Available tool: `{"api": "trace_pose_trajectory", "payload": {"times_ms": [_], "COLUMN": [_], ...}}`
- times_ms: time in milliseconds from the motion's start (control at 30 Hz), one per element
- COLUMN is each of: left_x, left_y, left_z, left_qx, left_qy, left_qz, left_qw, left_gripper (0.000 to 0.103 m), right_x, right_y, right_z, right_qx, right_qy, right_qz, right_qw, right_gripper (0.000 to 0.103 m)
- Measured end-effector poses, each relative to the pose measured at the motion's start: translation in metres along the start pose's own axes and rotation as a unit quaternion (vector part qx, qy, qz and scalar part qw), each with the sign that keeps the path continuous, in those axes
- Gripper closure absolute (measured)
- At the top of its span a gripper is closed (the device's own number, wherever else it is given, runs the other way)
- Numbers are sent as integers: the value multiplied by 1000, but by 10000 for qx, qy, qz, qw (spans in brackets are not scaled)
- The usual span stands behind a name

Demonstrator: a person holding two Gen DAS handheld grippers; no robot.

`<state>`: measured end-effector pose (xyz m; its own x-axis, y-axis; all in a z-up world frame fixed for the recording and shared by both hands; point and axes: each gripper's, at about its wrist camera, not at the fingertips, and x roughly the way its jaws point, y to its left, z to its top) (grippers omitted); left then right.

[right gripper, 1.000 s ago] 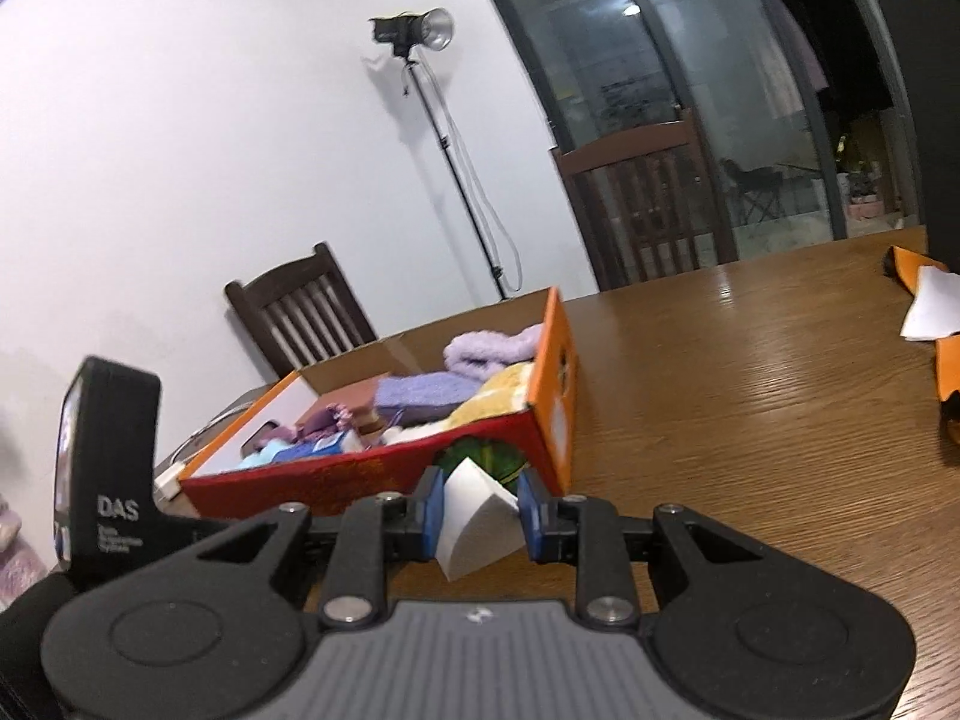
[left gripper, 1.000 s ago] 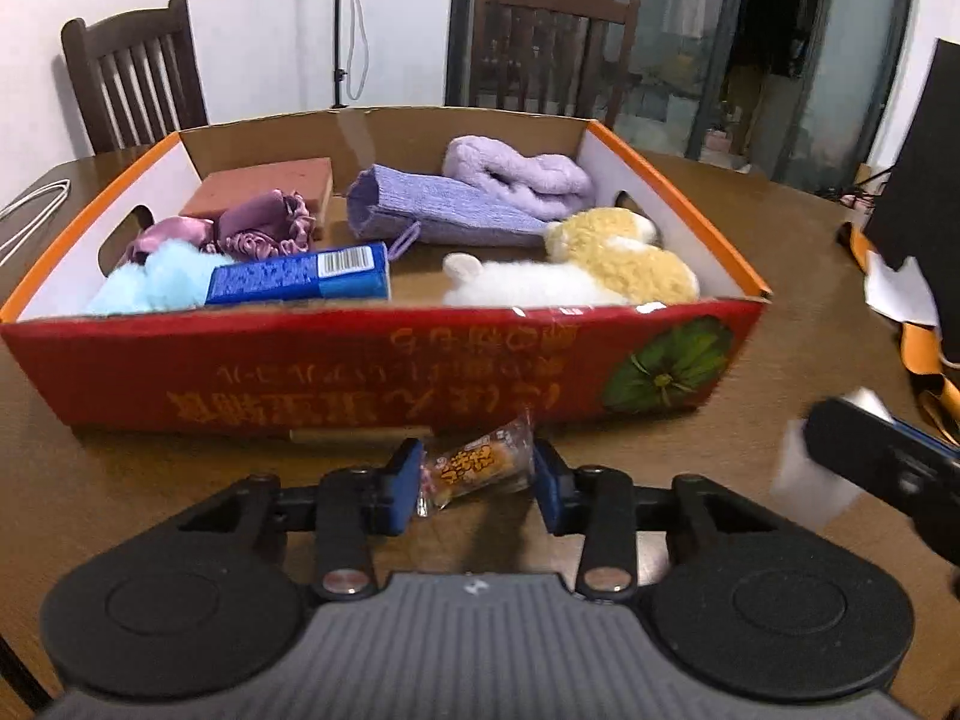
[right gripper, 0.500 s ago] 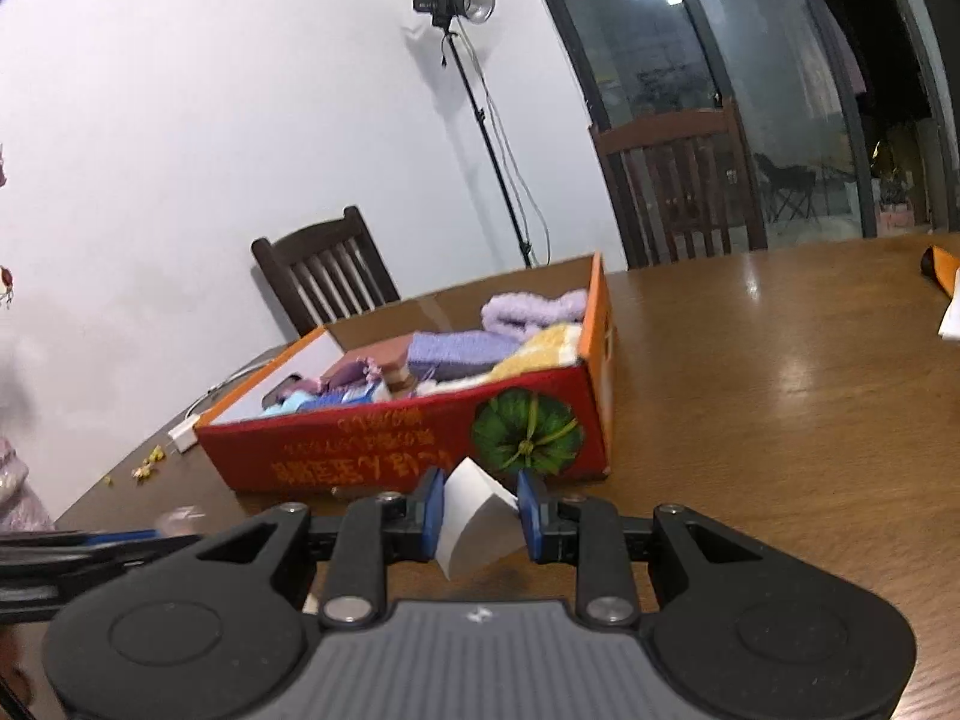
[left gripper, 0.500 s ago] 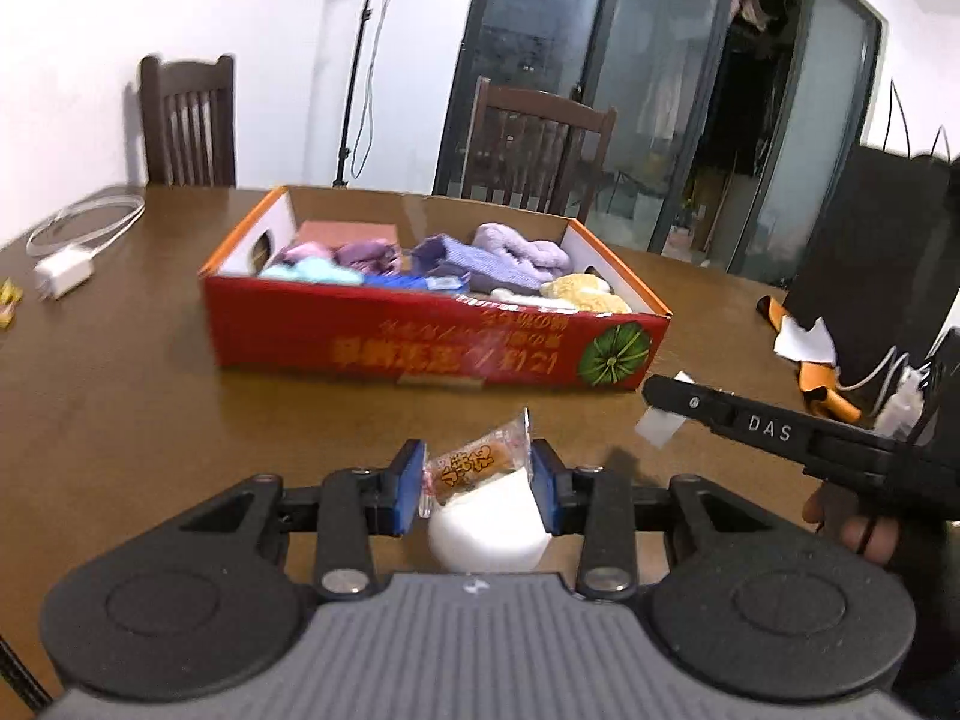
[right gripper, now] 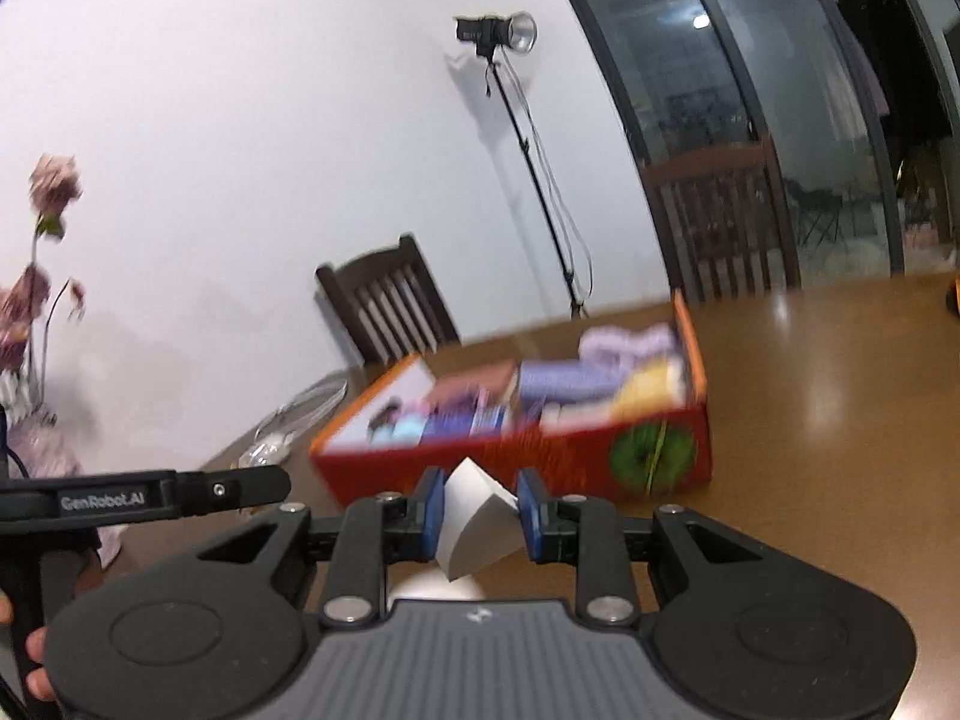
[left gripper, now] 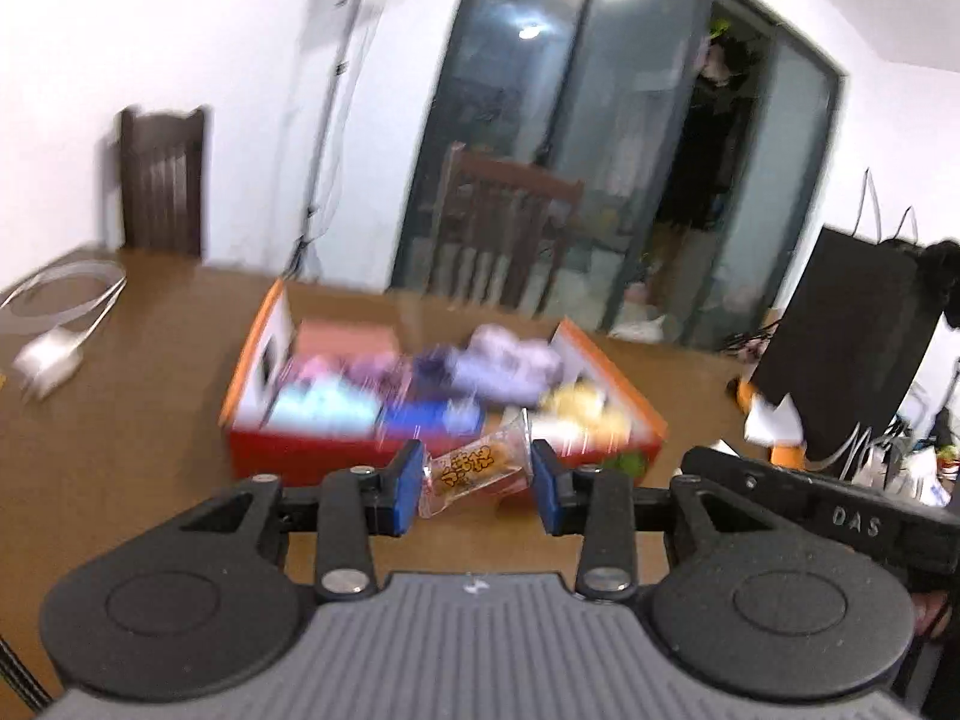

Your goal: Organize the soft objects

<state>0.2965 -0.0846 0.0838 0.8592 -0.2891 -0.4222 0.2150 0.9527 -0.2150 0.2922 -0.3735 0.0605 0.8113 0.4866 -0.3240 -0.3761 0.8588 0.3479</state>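
A glossy brown wooden table (left gripper: 132,420) is carrying everything here, its surface (right gripper: 840,396) reflecting the ceiling lights in pale streaks. A shallow red cardboard box with orange-edged rims (left gripper: 336,456) is sitting directly on it, near the middle, its red front panel (right gripper: 540,462) showing a green round print toward one end. Well apart from the box, toward the table's far left corner, a white charger block with a looped pale cable (left gripper: 51,360) is lying flat on the wood. Off to the right, a black upright panel (left gripper: 852,342) is standing at the table's edge, with orange and white scraps (left gripper: 774,420) lying at its foot.
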Motion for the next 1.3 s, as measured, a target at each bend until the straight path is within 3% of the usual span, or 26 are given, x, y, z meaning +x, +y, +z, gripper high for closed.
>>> {"api": "trace_pose_trajectory", "payload": {"times_ms": [67,233,333,433,467,533,567,600,767,967,1167,1300], "left_x": [30,139,195,234,242,253,256,257,248,210,138,87], "left_y": [3,16,25,36,38,44,46,50,65,73,74,73], "left_z": [28,88,100,101,100,99,98,97,96,114,117,116], "left_qx": [146,298,342,419,489,605,632,672,493,441,869,942], "left_qy": [-52,382,699,998,1075,1080,1017,954,918,773,528,435], "left_qz": [-54,-1,137,216,173,98,117,162,167,357,479,674], "left_qw": [9999,9988,9969,9939,9929,9923,9927,9930,9944,9954,9937,9923], "left_gripper": [65,65,64,63,60,41,25,23,23,23,18,17], "right_x": [24,131,199,252,266,291,301,310,306,271,193,131], "right_y": [-8,-48,-67,-70,-69,-66,-65,-62,-60,-54,-36,-28], "right_z": [31,101,122,131,132,130,128,128,124,141,154,157], "right_qx": [19,674,1031,846,786,635,566,502,449,216,-539,-710], "right_qy": [-7,359,677,947,1025,1179,1236,1288,1260,1154,1126,984], "right_qz": [11,107,62,-161,-218,-323,-435,-462,-499,-652,-959,-1114], "right_qw": [10000,9970,9923,9918,9914,9905,9898,9893,9898,9909,9875,9863], "right_gripper": [78,78,78,78,77,72,68,64,50,49,39,35]}}
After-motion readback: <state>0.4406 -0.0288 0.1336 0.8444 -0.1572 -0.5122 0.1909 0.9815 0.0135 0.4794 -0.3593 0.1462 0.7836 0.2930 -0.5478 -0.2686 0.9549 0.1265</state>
